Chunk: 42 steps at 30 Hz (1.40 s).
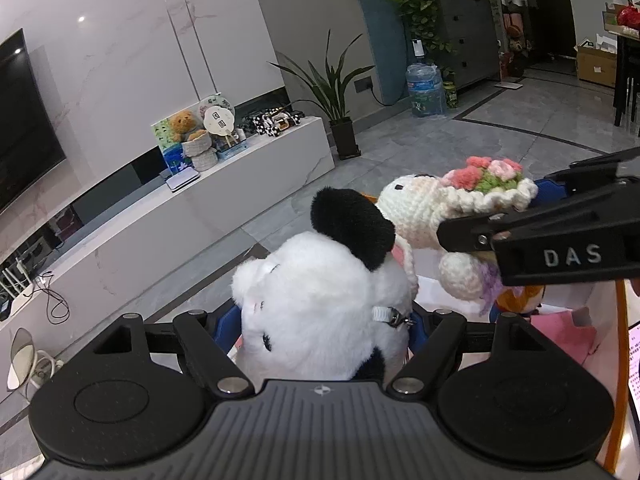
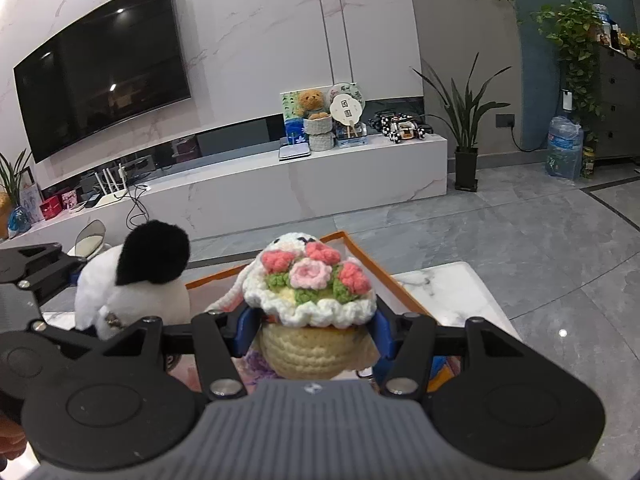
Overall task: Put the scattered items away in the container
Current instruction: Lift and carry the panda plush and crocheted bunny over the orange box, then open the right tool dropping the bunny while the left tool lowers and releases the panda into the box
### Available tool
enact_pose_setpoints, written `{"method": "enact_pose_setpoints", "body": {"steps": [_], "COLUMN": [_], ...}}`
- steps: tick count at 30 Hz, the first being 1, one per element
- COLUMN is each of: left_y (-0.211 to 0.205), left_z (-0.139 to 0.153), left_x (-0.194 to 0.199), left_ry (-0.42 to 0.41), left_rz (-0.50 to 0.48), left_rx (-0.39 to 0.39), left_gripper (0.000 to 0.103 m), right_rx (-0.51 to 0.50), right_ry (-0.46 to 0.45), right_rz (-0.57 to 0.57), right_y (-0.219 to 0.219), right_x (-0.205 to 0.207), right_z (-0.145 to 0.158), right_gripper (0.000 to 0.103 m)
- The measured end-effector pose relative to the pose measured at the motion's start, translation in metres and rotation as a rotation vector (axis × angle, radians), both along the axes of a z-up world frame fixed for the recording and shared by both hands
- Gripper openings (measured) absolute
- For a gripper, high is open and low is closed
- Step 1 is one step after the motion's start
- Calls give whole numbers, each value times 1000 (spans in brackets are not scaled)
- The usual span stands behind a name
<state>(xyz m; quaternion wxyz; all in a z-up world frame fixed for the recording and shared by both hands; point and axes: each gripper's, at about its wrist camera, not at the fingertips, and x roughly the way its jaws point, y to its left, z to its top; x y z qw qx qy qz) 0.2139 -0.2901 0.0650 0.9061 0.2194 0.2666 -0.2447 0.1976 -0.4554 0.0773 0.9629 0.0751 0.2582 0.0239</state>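
A white and black plush toy (image 1: 320, 300) fills the middle of the left wrist view, and my left gripper (image 1: 320, 320) is shut on it. The right wrist view shows the same plush (image 2: 136, 284) at the left. A crocheted rabbit with a flower bouquet (image 2: 316, 300) sits between the blue pads of my right gripper (image 2: 316, 332), which is shut on it. In the left wrist view that rabbit (image 1: 452, 208) hangs at the right, pinched by the black right gripper (image 1: 472, 236). Both toys hover over an orange-rimmed container (image 2: 360, 256) with white walls.
The container stands on a white marble table (image 2: 448, 292). Something pink (image 1: 560, 328) and an orange item (image 1: 516, 300) lie inside it. Beyond are grey floor tiles, a white TV bench (image 2: 320, 176), a television (image 2: 100, 68) and a potted plant (image 2: 466, 120).
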Motion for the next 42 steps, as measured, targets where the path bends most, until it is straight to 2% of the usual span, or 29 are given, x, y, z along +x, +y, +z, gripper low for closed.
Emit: {"method": "enact_pose_setpoints", "body": {"steps": [10, 17, 28, 31, 33, 35, 42], "left_y": [-7, -17, -33, -33, -34, -36, -41], "left_z": [-15, -28, -58, -59, -59, -59, -56], "left_x": [40, 50, 55, 57, 57, 56, 54], "left_ry": [36, 66, 107, 112, 115, 109, 94], "left_rz": [15, -12, -30, -19, -16, -16, -20], "left_rx": [13, 28, 83, 88, 95, 112, 136], "left_gripper": [90, 90, 90, 92, 92, 93, 94], "right_rx": [10, 10, 46, 36, 25, 23, 14], "right_ry": [9, 42, 155, 166, 172, 168, 157], "right_rz": [-23, -22, -21, -21, -22, -26, -37], "right_y": [-8, -9, -16, -14, -13, -12, -12], "right_x": [24, 38, 55, 56, 57, 56, 55], "right_z": [-15, -26, -41, -42, -42, -42, -40], "right_gripper": [59, 59, 61, 65, 75, 79, 80]}}
